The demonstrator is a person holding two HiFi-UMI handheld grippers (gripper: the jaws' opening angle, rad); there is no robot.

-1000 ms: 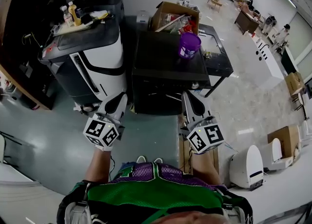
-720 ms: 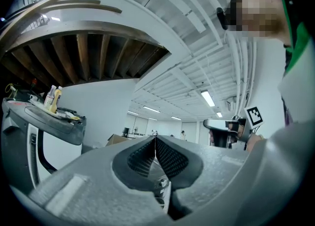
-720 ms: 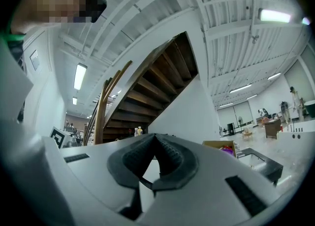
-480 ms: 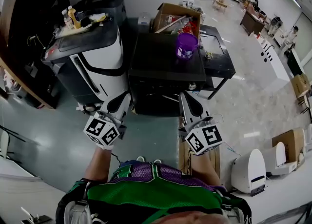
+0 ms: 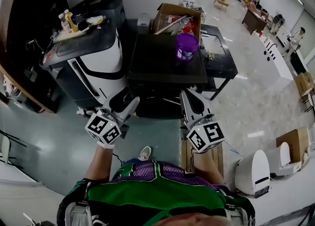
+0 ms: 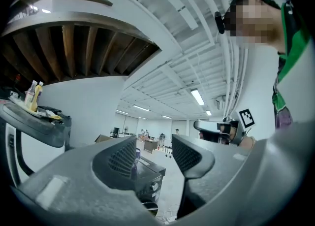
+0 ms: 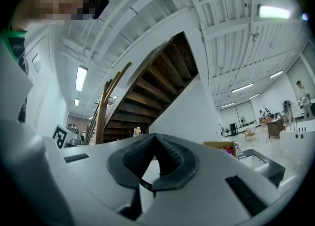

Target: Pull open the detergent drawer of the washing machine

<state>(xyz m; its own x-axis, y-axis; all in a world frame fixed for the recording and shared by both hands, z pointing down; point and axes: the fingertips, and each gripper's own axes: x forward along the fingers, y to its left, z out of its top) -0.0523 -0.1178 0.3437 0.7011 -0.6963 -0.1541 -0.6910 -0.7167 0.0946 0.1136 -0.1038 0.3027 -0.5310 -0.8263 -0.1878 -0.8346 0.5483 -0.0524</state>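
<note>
Washing machine [image 5: 157, 65], purple cup [image 5: 186, 46] on top.

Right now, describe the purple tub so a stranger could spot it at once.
Find the black machine in the middle of the room. On its top, near the far right corner, stands the purple tub. It alone is purple and round; the cardboard box behind it is brown.

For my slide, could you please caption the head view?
Person faces the black washing machine, purple tub on top; left gripper empty, jaws opening; right gripper shut, both short of it.
</note>
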